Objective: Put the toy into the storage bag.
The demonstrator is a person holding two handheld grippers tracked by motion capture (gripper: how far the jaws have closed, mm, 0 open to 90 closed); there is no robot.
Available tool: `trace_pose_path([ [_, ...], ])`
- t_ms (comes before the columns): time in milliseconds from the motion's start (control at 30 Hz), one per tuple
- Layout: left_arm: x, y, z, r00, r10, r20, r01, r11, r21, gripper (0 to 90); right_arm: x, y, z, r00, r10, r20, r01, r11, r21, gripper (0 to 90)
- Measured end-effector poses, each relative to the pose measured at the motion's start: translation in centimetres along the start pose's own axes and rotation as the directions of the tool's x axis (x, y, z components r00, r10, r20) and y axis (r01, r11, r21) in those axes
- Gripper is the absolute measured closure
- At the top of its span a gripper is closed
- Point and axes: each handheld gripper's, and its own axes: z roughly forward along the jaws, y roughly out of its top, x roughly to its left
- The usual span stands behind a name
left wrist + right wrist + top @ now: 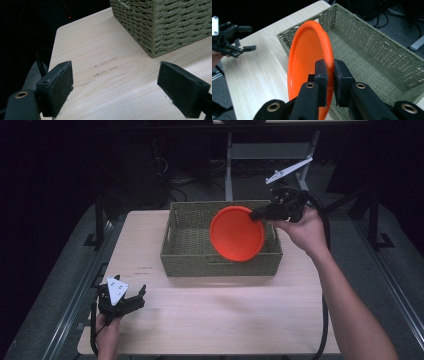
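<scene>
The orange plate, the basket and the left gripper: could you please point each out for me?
Orange plate [237, 234]: high view, centre of its face.
Basket [190, 257]: high view, front woven wall.
Left gripper [133, 296]: high view, midway between its open fingertips.

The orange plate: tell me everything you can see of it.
The orange plate is round, plain and smooth, plastic by its look, with a raised rim. It is held tilted on edge above the woven basket, partly over its front wall. The right gripper is shut on its rim; nothing else visibly touches it.
</scene>
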Motion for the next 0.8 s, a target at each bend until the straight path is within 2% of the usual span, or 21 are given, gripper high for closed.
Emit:
trace_pose_path([
  [133, 0.1, 0.0, 0.0, 1.0, 0.0, -0.003, 0.0, 1.0, -0.002, 12.8, -0.4, 0.6, 0.2, 0.9999, -0.002, 0.012, 0.002, 1.0, 0.004, 82.0],
  [367, 0.1, 0.0, 0.0, 1.0, -0.004, 0.0, 0.004, 1.0, 0.002, 12.8, -1.3, 1.3, 0.7, 0.9991, 0.03, 0.028, -0.03, 1.0, 0.002, 82.0],
  [800, 0.0, 0.0, 0.0, 1.0, 0.004, 0.004, -0.004, 1.0, -0.005, 12.8, -3.8, 1.2, 2.6, 0.9934, 0.094, 0.066, -0.095, 0.995, 0.011, 82.0],
])
